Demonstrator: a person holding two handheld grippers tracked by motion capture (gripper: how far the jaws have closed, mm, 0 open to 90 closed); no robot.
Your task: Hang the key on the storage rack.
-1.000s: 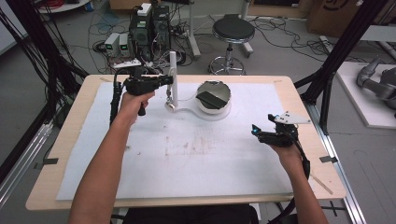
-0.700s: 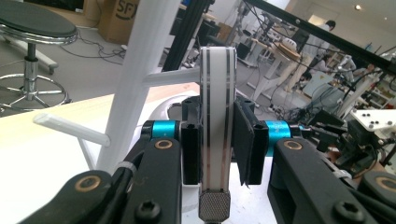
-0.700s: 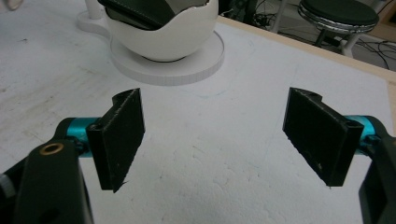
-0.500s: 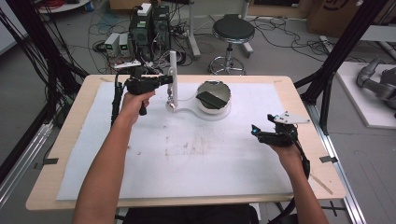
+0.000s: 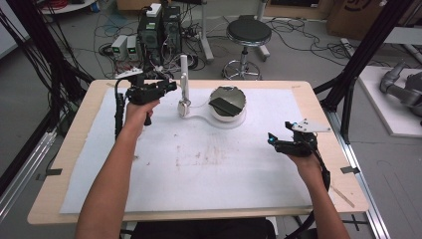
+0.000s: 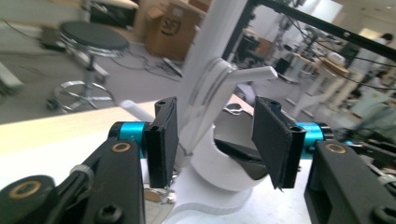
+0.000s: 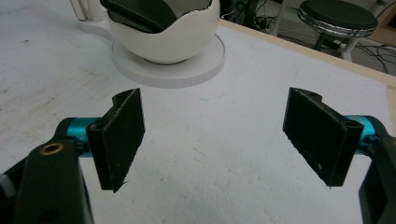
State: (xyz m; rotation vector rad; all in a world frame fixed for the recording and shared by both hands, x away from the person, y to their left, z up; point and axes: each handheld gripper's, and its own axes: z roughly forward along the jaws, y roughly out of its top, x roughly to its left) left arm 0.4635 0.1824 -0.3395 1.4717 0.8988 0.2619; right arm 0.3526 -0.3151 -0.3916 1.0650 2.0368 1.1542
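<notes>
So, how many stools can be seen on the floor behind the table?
1. A black round stool stands on the floor beyond the table's far edge, right of centre. Others may be hidden outside the view.

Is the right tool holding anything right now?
No, the right tool has its jaws wide apart over the bare white mat, with nothing between them.

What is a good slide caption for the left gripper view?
Open left tool aimed at the white stand's upright post, with the white bowl just behind.

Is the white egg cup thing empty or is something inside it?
Not empty. The white cup holds a dark, flat thing lying tilted inside it. What that thing is, I cannot tell.
</notes>
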